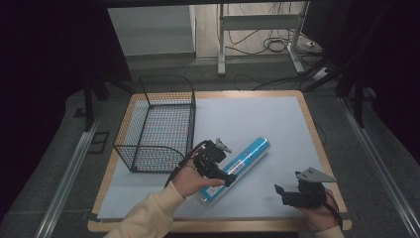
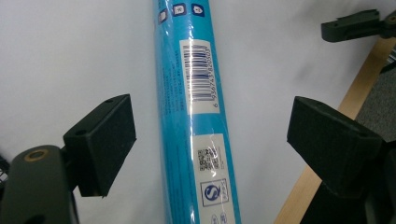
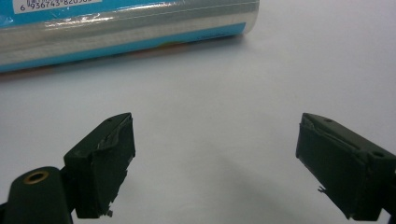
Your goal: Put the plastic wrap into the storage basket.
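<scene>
Item 1, blue tube (image 1: 241, 163): a long cylinder in glossy wrap. I see it lying flat on the white mat (image 1: 257, 119), set diagonally, its far end toward the bench's middle and its near end toward the front edge. In the left gripper view a barcode label (image 2: 200, 74) and a smaller printed label run along its upper side.

Item 2, left gripper (image 1: 214, 163): I hold it over the near half of the tube. Its own view has the jaws spread wide, one on each side of the tube with clear gaps to both; nothing is clamped. I cannot tell whether the jaws are down at the mat.

Item 3, right gripper (image 1: 287, 191): near the front right corner of the bench, well apart from the tube. Jaws wide apart, empty, with bare mat between them. In the right gripper view the tube lies across the top, with one flat end toward the upper right.

Item 4, wire basket (image 1: 157, 124): black mesh, open at the top, on the left side of the bench, reaching toward the rear left corner. It is near the left gripper, not touching it.

Item 5, bench (image 1: 317, 139): wooden rim, visible around the mat.

Item 6, person: cream sleeve (image 1: 148, 213) on the left arm, entering from the front edge.
</scene>
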